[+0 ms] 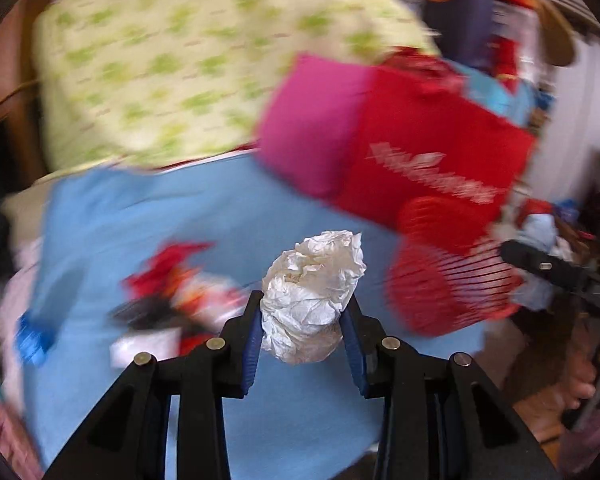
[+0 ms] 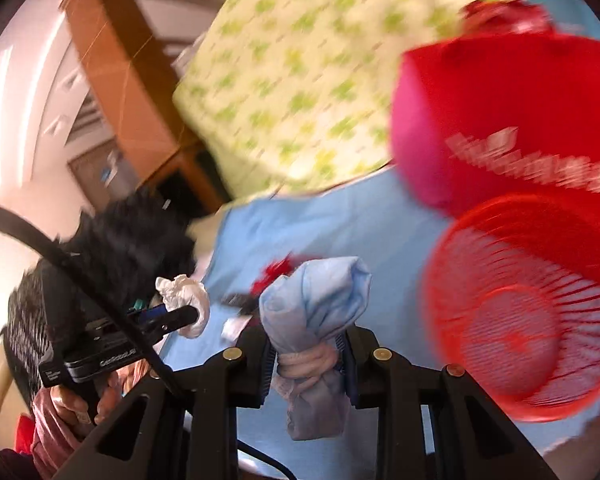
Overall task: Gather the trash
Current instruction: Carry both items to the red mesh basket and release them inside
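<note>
The light blue cloth-covered surface [image 1: 148, 208] carries a round red slatted plastic basket [image 2: 516, 312] near its right edge, probably for the trash. The left gripper [image 1: 302, 320] clamps a crumpled white paper ball [image 1: 312, 292]; the right gripper [image 2: 306, 354] pinches a knotted pale blue cloth bundle [image 2: 316, 308], both lifted clear for dropping in

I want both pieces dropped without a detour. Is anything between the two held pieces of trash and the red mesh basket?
Nothing visible. The left gripper clamps a white paper wad, the right gripper a blue bundle. The red mesh basket lies open-mouthed on the blue sheet, only bare sheet between.
</note>
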`<state>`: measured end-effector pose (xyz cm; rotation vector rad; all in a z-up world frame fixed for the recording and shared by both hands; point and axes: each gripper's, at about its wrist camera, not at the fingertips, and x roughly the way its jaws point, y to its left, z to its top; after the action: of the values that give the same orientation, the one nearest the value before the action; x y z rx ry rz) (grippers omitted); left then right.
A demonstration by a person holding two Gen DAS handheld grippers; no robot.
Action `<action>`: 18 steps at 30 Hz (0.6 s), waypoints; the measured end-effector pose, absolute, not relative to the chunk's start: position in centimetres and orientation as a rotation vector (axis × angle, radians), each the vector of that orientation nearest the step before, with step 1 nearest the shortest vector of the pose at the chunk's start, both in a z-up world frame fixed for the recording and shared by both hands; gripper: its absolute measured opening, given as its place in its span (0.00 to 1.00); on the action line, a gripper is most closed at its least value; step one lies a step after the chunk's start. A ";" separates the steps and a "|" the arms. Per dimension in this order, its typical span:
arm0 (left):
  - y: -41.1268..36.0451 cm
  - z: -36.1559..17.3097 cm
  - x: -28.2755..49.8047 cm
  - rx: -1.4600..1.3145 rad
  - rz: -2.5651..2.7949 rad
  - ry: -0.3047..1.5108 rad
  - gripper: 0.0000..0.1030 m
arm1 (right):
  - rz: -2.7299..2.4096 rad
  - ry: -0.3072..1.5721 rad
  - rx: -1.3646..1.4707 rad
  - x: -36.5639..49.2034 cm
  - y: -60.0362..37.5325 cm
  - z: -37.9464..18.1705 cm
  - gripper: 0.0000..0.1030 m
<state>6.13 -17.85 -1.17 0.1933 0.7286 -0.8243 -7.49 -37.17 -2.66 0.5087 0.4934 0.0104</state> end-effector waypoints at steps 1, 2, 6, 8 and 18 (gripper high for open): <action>-20.2 -0.7 5.8 0.200 -0.870 0.734 0.39 | -0.025 0.479 0.522 -8.6 -39.0 -2.2 0.29; -22.6 -0.3 5.4 0.214 -0.911 0.733 0.39 | -0.061 0.469 0.536 -9.5 -40.7 -1.9 0.28; -30.1 -0.5 3.9 0.274 -1.005 0.732 0.41 | -0.148 0.445 0.646 -12.1 -47.0 -2.5 0.31; -33.3 -1.5 3.7 0.311 -1.036 0.757 0.49 | -0.176 0.447 0.716 -12.6 -49.4 -3.5 0.31; -32.9 -4.3 6.1 0.326 -0.944 0.800 0.63 | -0.194 0.450 0.897 -13.4 -54.1 -8.2 0.77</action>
<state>6.07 -32.86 -4.32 0.3256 0.8003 -0.9444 -13.36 -54.13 -8.22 0.8966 0.4501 -0.1938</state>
